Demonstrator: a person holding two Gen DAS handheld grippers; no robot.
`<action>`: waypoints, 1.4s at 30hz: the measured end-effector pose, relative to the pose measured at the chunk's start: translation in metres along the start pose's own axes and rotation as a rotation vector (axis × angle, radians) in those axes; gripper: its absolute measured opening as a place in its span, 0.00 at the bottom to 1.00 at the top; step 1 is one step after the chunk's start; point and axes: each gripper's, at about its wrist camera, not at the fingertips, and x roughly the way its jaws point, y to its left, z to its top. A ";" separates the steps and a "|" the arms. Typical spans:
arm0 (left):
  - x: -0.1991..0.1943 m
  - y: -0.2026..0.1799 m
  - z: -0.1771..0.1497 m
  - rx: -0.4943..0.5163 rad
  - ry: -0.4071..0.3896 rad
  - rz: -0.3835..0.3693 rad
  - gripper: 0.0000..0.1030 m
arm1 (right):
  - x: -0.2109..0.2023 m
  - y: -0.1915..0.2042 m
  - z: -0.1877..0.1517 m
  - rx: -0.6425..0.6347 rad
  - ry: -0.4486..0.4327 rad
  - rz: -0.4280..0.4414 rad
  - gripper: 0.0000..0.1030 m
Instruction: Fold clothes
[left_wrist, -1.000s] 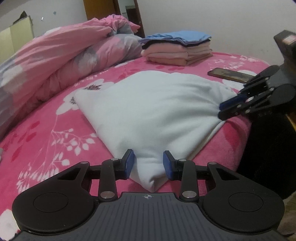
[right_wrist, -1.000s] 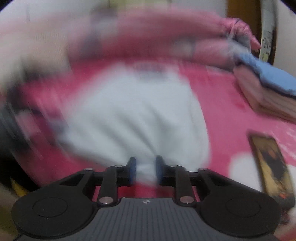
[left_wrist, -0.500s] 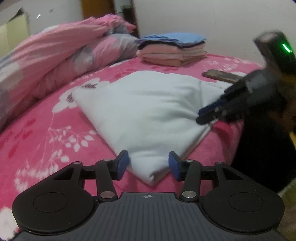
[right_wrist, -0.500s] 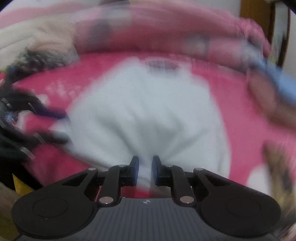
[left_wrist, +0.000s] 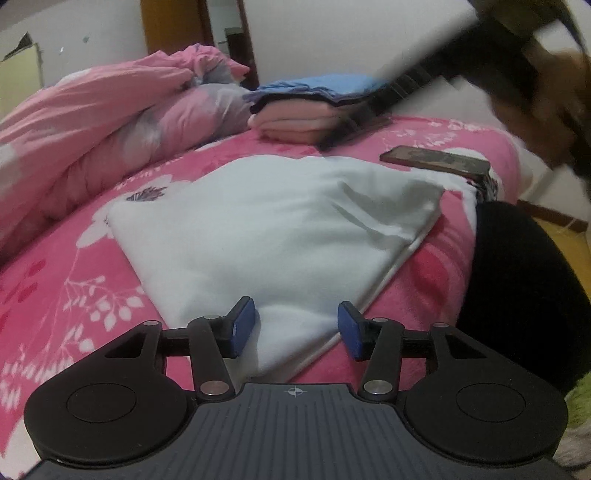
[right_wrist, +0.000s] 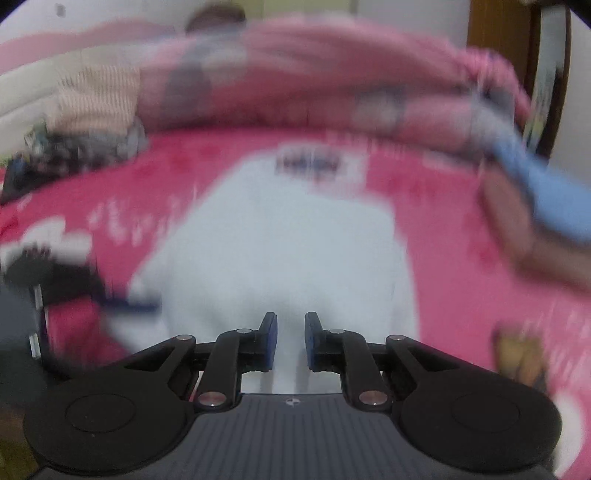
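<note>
garment: white folded cloth lies flat on the pink bedspread
left gripper: released, pads astride the near corner, not pressing
right gripper: narrow gap; white shows between pads, can't tell if you're pinching it
handling: soft, light, limp; take corners or a folded edge
views: left is sharp, shows phone and folded stack; right is smeared

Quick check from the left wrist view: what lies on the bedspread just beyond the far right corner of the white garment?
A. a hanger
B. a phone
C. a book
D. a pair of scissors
B: a dark flat phone lies on the pink bedspread beyond the white garment.
</note>
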 end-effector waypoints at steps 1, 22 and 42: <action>0.000 0.001 0.000 -0.009 -0.003 -0.001 0.48 | 0.000 -0.002 0.010 -0.008 -0.035 -0.001 0.15; -0.008 0.030 -0.027 -0.294 -0.131 -0.182 0.48 | 0.148 -0.008 0.049 -0.217 0.195 -0.123 0.07; -0.008 0.038 -0.038 -0.364 -0.176 -0.232 0.48 | 0.219 0.036 0.107 -0.313 0.109 0.081 0.06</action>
